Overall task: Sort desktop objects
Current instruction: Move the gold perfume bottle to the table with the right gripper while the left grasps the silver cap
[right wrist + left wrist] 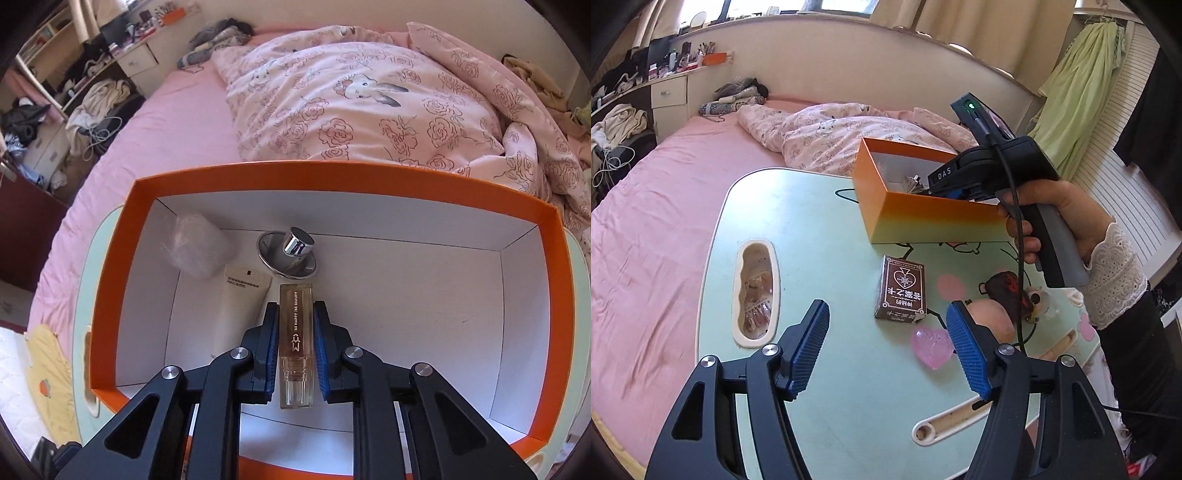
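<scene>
Clamping a clear amber bottle [296,343] inside the orange box [332,175] at the surface's [831,240] far edge, the right tongs [295,347] hold firm; left tongs [888,332] gape empty above the near side

The bench [827,229] is pale mint green with cream trim and pink cartoon spots toward 3 o'clock. The box [923,218] fades from orange to yellow outside; its rim [332,177] is orange and its walls white. Inside it, the rectangular bottle [295,332] is clear amber with white lettering, the tube [240,306] at its 9 o'clock cream, the round cap [297,242] at 12 o'clock chrome. The card pack [903,293] is brown with a white spade emblem; the heart [932,350] at its 5 o'clock is translucent pink. The sheet [665,206] is plain pink, the quilt [369,96] pink with outlined roses and rabbits. Both grippers' pads [809,350] are blue on black arms
</scene>
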A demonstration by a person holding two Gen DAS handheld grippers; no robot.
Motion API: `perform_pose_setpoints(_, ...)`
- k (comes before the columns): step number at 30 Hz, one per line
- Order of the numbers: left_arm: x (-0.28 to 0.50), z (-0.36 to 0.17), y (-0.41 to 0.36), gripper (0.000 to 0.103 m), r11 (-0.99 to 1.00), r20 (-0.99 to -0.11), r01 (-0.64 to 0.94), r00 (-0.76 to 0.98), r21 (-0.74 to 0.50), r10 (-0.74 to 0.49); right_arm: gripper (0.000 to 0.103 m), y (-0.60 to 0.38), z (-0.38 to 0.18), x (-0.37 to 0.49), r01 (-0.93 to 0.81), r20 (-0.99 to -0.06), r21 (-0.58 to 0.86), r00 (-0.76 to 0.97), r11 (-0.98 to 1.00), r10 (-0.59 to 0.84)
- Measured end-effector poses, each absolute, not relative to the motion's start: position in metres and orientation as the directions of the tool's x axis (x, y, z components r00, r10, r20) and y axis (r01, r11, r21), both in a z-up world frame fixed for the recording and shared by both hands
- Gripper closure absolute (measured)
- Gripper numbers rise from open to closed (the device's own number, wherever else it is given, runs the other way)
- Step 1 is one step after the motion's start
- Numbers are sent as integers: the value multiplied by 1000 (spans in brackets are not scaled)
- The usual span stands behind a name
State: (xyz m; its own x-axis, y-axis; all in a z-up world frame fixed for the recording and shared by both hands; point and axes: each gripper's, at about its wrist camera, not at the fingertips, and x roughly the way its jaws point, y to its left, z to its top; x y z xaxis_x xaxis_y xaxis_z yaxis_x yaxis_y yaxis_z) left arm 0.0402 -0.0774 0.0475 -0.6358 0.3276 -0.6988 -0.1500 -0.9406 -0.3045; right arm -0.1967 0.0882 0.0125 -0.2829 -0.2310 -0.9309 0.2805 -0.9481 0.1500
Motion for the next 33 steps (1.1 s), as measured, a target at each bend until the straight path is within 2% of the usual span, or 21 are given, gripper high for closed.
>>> perform_pose_setpoints(5,33,53,-78,36,-932,-706,-155,-615,-327,350,87,110,39,-186,258,-879,227,-361,-939,-312)
perform_pose_setpoints(12,-2,87,-60,36,-898,-695,-244,-570,-366,438,87,169,106,-114,276,-737,284,-550,-918,-393)
perform_pose_setpoints(19,-97,106,0,36,-885,-745,-331,-486,-327,457,87,224,81,-33,239,-720,412,-506,-879,-475)
perform_pose_setpoints(22,-142,89,18,36,-913,-813,-260,-422,-315,401,87,243,61,-18,192,-741,423,-490,-886,-459)
perform_pose_setpoints(27,-183,65,40,36,-948,-864,-193,-395,-255,313,87,270,47,-23,132,-749,449,-484,-884,-452)
perform_pose_setpoints(33,-208,38,51,37,-971,-899,-142,-370,-193,233,87,290,42,-32,70,-692,516,-552,-853,-464)
